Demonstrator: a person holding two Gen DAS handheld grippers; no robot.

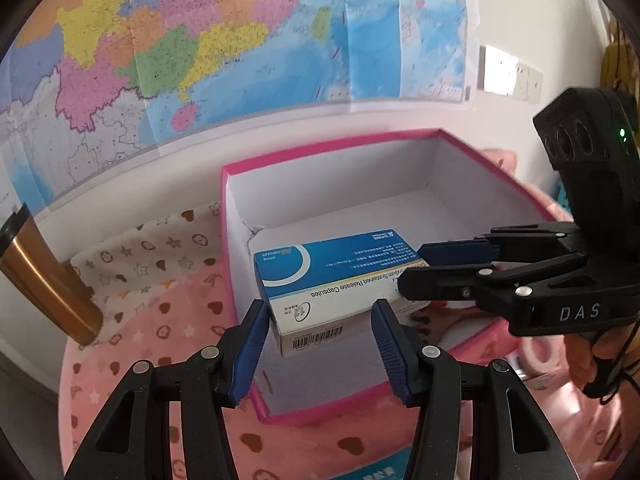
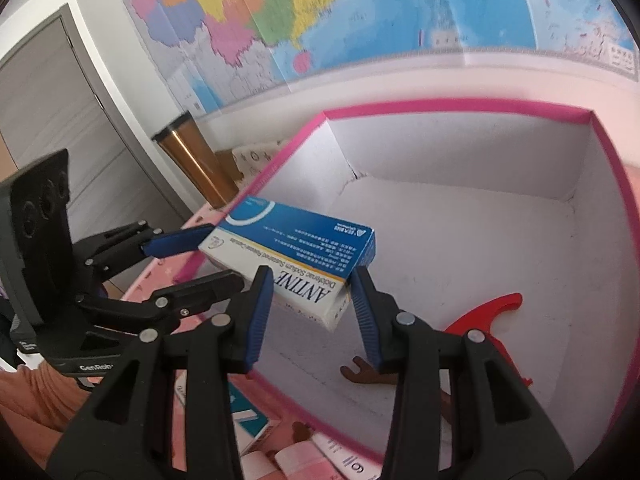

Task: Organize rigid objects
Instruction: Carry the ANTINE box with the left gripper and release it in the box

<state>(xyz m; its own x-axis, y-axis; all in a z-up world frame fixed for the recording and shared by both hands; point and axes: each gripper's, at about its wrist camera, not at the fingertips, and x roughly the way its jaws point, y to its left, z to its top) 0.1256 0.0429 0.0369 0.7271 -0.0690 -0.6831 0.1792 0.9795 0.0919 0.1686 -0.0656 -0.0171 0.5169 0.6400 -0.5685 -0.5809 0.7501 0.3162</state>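
A blue-and-white medicine box hangs in the air over the pink-rimmed white storage box. My left gripper has its jaws spread at the box's near end, with small gaps on both sides. My right gripper comes in from the right and is shut on the medicine box's far end. In the right wrist view the medicine box sits between my right gripper's pads, above the storage box. The left gripper shows at the left, its fingers around the box's end.
A red plastic tool and a brown piece lie in the storage box. A copper tumbler stands at the left on the pink patterned cloth. More boxes lie in front. A wall map hangs behind.
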